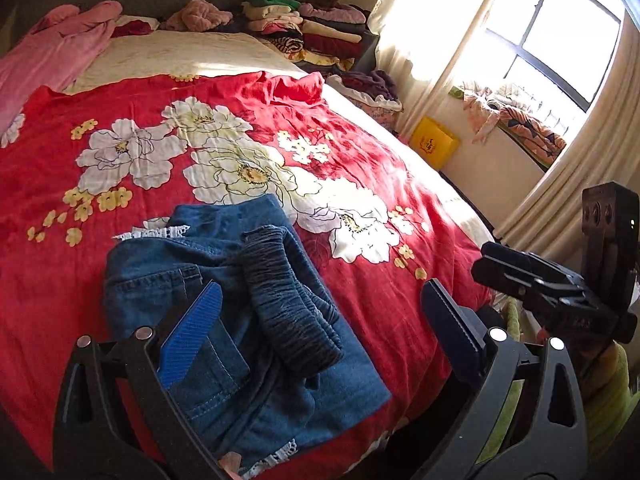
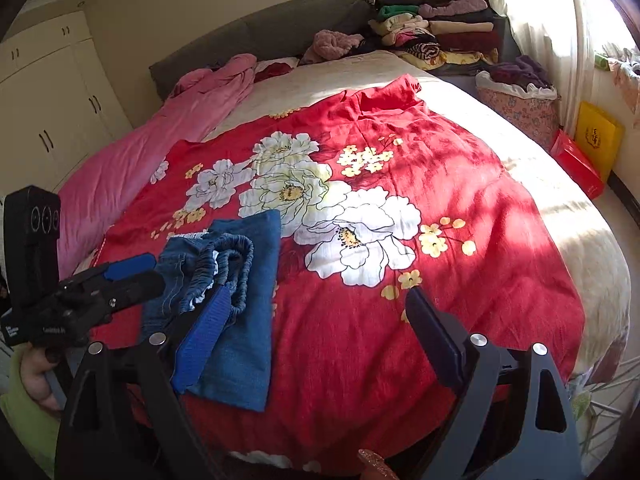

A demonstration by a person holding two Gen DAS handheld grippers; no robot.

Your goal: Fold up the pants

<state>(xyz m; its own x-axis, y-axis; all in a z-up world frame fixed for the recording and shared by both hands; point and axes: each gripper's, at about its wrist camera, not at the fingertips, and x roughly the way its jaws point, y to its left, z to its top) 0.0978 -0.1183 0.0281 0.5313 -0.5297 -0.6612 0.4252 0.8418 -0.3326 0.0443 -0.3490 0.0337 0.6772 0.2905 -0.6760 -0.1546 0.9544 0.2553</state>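
Nearest to the left wrist camera, the left gripper (image 1: 320, 320) is hanging with its two blue-padded fingers spread wide and grasping nothing. Between and under these fingers the blue denim pants with a dark gathered elastic waistband (image 1: 240, 320) are lying in a folded bundle on the red bedcover with big white flowers (image 1: 360, 152). Their long axis is running away from the camera, a little toward the left, and the waistband is resting on top. The right gripper (image 1: 520, 276) is showing at the right edge, apart from the pants.

Nearest to the right wrist camera, the right gripper (image 2: 320, 332) is also standing released, its fingers wide over bare bedcover (image 2: 440, 160). The pants (image 2: 240, 300) are lying to its left, behind its left finger. The left gripper (image 2: 132, 272) is sitting just over their near edge, so I judge the left hand is nearer.
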